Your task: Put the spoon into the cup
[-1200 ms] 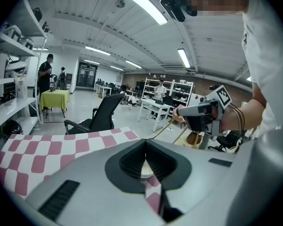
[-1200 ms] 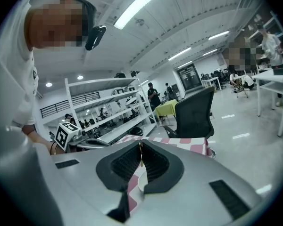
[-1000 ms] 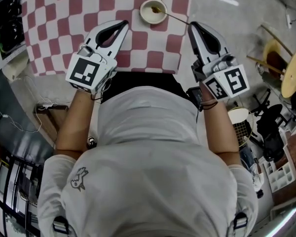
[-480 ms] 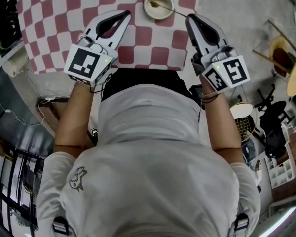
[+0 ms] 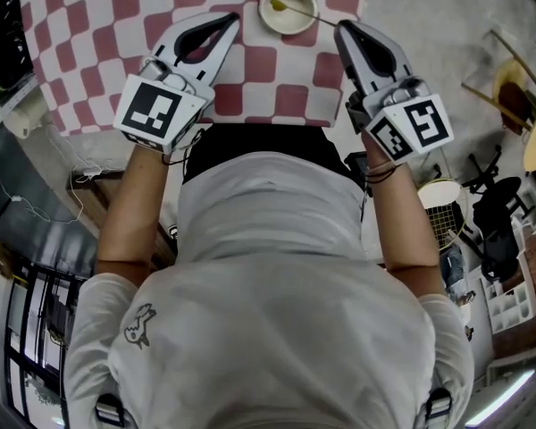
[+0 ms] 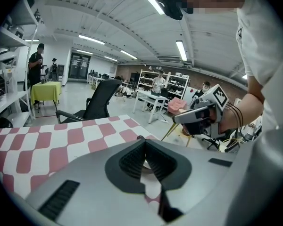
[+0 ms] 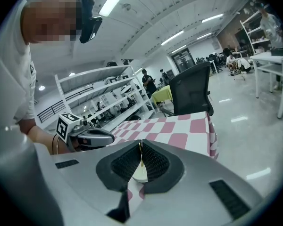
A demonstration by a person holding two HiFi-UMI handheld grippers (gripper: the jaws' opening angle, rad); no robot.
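**Head view**
- Cup (image 5: 286,23): it stands on the checked cloth (image 5: 116,25) at the far edge, between the tips of my two claws and nearer the right one.
- Spoon (image 5: 305,16): its bowl lies inside the cup. The thin handle slants out over the rim toward the right and near side.
- My right claw (image 5: 339,27): it is closed on the outer end of the spoon's handle, just right of the cup.
- My left claw (image 5: 230,19): it sits left of the cup, near it but apart. Its tips are together and hold nothing.

**Left gripper view**
- Left claw (image 6: 144,141): the tips meet with nothing between them. Only checked cloth (image 6: 61,140) and a pale curved edge show through the opening behind them.
- Right claw (image 6: 198,117): it appears at the right, level with mine.
- Chair (image 6: 99,102): a black office chair stands beyond the far side of the table.

**Right gripper view**
- Right claw (image 7: 141,144): it is pinched narrow on the spoon (image 7: 141,152), whose gold handle shows as a sliver between the tips.
- Cup (image 7: 140,173): its pale wall shows through the gap below the tips.
- Left claw (image 7: 106,136): it is at the left over the cloth (image 7: 179,131), with its marker cube behind it.
- Chair (image 7: 191,93): a black chair stands at the cloth's far end.
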